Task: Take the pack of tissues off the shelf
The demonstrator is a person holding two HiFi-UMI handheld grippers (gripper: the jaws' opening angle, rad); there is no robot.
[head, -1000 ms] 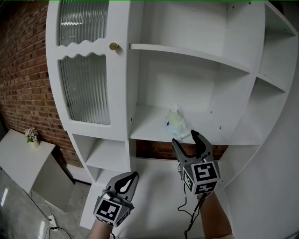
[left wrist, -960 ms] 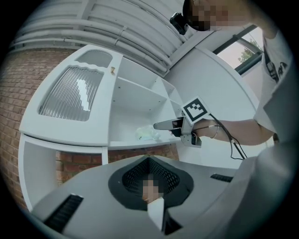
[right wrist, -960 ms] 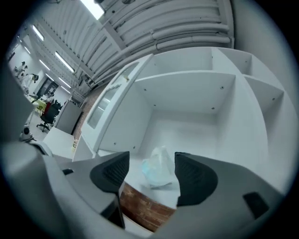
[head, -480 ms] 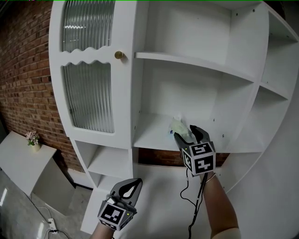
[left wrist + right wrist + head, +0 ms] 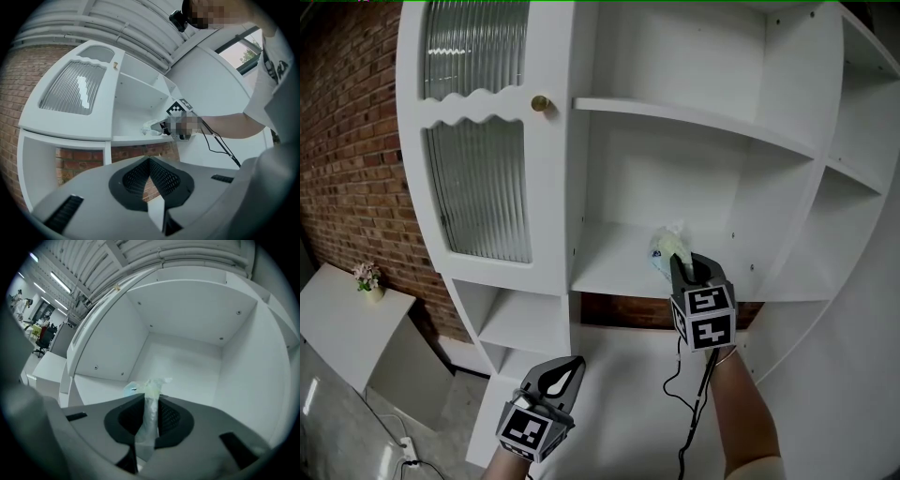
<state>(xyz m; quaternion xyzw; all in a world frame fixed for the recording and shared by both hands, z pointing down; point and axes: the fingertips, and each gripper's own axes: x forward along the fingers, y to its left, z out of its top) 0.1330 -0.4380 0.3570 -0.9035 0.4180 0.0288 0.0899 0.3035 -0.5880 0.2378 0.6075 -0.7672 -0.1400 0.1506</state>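
Just at the front edge of the middle shelf [image 5: 614, 267], right of its centre: pack of tissues [image 5: 667, 246], pale, with a crinkled wrapper and its upper end poking up. Hard to tell whether resting on the shelf board or barely off it. Pinched to a thin strip between the pads of the right gripper [image 5: 685, 266], jaws closing on it, only a narrow gap left and that filled by the wrapper. Reaches in from in front of the shelf and slightly below, marker cube facing outward, forearm and a dark cable [image 5: 689, 412] trailing down under the shelf. Further down, well below the shelf and left of it: left gripper [image 5: 567, 366], jaws shut tip to tip, nothing between them, pointing up toward the shelf. Left of the shelf, a cabinet door [image 5: 478, 187] with ribbed glass, and a brass knob [image 5: 540, 103] level with the next board above. Left again of the shelf, a brick wall [image 5: 347, 141]. Low against it, far below shelf level, a small potted plant [image 5: 365, 275] on a white table [image 5: 337, 319].
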